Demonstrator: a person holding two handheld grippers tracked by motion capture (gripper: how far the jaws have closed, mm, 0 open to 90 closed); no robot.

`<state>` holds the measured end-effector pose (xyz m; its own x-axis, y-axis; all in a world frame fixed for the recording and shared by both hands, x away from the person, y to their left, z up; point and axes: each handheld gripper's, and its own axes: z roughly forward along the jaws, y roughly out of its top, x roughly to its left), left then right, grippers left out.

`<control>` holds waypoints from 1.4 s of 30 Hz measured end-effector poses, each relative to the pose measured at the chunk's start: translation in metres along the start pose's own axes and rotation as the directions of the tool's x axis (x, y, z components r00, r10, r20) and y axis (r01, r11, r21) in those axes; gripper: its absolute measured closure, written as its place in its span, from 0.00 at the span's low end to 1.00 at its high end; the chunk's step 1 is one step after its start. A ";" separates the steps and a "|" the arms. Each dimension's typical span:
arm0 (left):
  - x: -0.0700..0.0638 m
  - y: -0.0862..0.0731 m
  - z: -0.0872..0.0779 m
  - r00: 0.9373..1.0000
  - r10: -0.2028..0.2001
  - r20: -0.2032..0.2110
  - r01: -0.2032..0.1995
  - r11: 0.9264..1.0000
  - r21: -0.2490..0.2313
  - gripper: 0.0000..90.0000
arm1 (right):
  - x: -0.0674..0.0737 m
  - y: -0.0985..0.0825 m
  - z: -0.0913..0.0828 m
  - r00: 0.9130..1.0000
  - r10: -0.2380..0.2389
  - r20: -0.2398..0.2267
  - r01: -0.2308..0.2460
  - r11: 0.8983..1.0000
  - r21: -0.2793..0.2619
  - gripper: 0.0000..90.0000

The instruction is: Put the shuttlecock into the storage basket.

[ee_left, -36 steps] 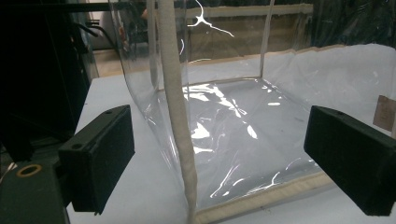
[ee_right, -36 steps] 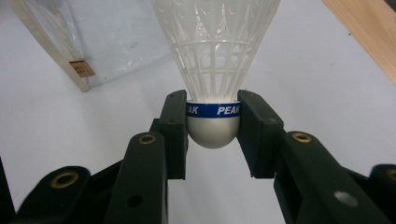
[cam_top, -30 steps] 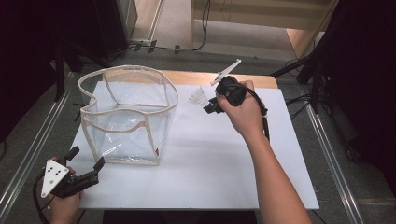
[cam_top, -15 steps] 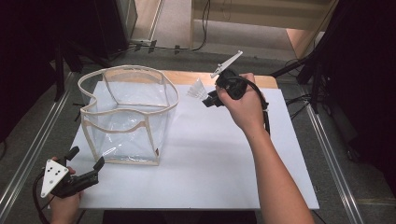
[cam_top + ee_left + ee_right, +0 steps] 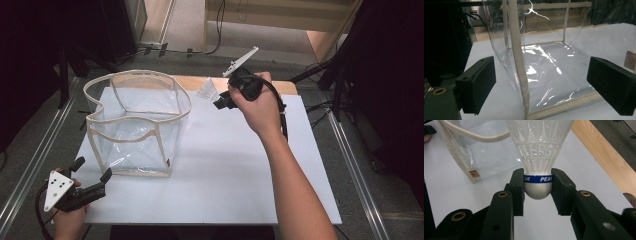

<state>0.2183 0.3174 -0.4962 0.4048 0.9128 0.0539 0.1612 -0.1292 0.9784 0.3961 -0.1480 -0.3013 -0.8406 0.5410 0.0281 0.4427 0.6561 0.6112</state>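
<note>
Aloft beyond the clear bag (image 5: 135,125), the right gripper (image 5: 218,101) clamps a white shuttlecock (image 5: 539,150) by its cork, apparently for dropping inside, while the left gripper (image 5: 92,176) waits open beside the bag's near corner.

Right gripper (image 5: 218,101) held raised at the far side, jaws clamped, forearm (image 5: 295,190) stretched diagonally from the bottom edge, hand (image 5: 257,102) wrapped over the gripper body. Left gripper (image 5: 92,176) held low at the near left corner, jaws spread wide and pointing toward the far right. Left hand (image 5: 67,220) gripping from below, grey plate facing up.
</note>
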 end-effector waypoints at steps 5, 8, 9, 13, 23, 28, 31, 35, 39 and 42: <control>0.000 0.000 0.000 1.000 -0.002 0.001 0.002 1.000 -0.002 0.10 | 0.002 0.005 0.000 1.000 -0.005 -0.004 0.005 1.000 -0.005 0.70; 0.000 0.000 0.000 1.000 0.000 0.001 0.000 1.000 -0.001 0.10 | 0.004 0.008 0.001 1.000 -0.010 -0.006 0.010 1.000 -0.004 0.70; 0.000 0.000 0.000 1.000 -0.001 0.001 0.001 1.000 -0.001 0.10 | 0.004 0.010 0.002 1.000 -0.010 -0.008 0.010 1.000 -0.006 0.70; 0.000 0.000 0.000 1.000 0.001 0.002 -0.001 1.000 0.000 0.10 | 0.007 0.014 0.004 1.000 -0.019 -0.014 0.019 1.000 -0.008 0.70; 0.000 0.000 0.000 1.000 -0.002 0.003 0.002 1.000 -0.002 0.10 | 0.012 0.025 0.006 0.999 -0.036 -0.025 0.036 0.999 -0.023 0.70; 0.000 0.000 0.000 1.000 -0.002 0.003 0.002 1.000 -0.002 0.10 | 0.016 0.031 0.009 0.999 -0.045 -0.029 0.044 0.999 -0.024 0.70; 0.000 0.000 0.000 1.000 -0.002 0.003 0.002 1.000 -0.002 0.10 | 0.018 0.034 0.010 0.998 -0.047 -0.031 0.046 0.999 -0.028 0.70; 0.000 0.000 0.000 1.000 0.000 0.003 0.000 1.000 -0.001 0.10 | 0.020 0.037 0.012 0.998 -0.051 -0.036 0.050 0.998 -0.033 0.70; 0.000 0.000 0.000 1.000 0.000 0.003 0.000 1.000 -0.001 0.10 | 0.023 0.041 0.015 0.998 -0.055 -0.039 0.054 0.998 -0.031 0.70; 0.000 0.000 0.000 1.000 0.002 0.003 -0.002 1.000 -0.001 0.10 | 0.025 0.045 0.017 0.997 -0.069 -0.040 0.067 0.997 -0.031 0.70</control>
<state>0.2182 0.3173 -0.4961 0.4082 0.9113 0.0549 0.1596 -0.1305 0.9785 0.4003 -0.0962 -0.2865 -0.8809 0.4729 0.0181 0.3753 0.6747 0.6356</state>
